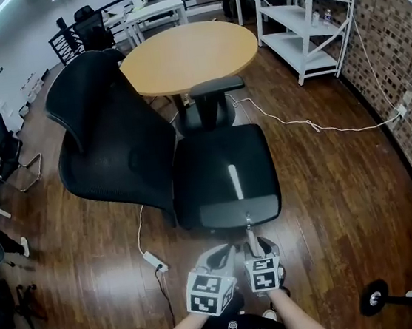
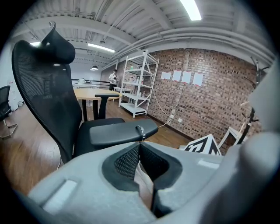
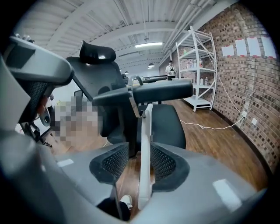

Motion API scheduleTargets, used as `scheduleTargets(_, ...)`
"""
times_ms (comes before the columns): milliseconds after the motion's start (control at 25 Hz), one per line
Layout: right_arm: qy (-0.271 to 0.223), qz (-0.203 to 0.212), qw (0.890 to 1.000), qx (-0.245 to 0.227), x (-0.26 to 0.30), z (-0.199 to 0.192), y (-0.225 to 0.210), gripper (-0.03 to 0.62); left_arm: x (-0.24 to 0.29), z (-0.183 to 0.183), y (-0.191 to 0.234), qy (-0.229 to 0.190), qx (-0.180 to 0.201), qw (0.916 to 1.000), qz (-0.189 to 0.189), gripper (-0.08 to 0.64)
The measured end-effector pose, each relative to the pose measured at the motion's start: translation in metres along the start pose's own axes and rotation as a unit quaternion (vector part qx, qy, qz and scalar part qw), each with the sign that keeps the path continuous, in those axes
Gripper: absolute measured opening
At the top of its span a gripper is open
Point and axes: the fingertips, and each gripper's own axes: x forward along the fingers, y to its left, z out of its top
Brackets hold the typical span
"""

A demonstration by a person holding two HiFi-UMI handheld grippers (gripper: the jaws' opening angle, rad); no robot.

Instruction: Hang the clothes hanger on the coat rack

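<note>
One black office chair [image 1: 115, 149] props the white clothes hanger [image 3: 145, 131] at its seat front, handy for pickup, I judge. The right gripper [image 3: 140, 162] straddles it, jaws apart, ready to clamp, while the left gripper [image 2: 139, 153] carries nothing, jaws together.

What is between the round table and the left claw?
In the head view, a black office chair stands between the round wooden table and the left claw.
</note>
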Motion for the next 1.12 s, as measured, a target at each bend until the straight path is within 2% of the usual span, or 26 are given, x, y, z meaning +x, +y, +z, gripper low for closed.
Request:
scheduleTargets(160,0.017,-0.014,1.0,0.001,0.022,-0.009,-0.004,0.19,-0.002,0.0,0.018,0.001,0.004,0.9999,0.011,0.003)
scheduleTargets(560,0.035,-0.022,0.999,-0.002,0.066,-0.005,-0.014,0.193,0.005,-0.004,0.043,0.011,0.015,0.9998,0.007,0.003)
scheduleTargets(960,0.059,-0.044,0.997,0.009,0.08,-0.014,-0.024,0.188,0.011,0.003,0.055,0.014,0.023,0.9996,0.002,0.003)
scheduleTargets(1080,0.064,-0.048,0.997,-0.004,0.079,-0.017,-0.023,0.086,0.013,0.003,0.054,0.015,0.023,0.9996,-0.001,0.003)
scheduleTargets(1120,0.066,-0.048,0.997,-0.01,0.078,-0.018,-0.022,0.021,0.013,0.002,0.054,0.015,0.023,0.9996,-0.001,0.003)
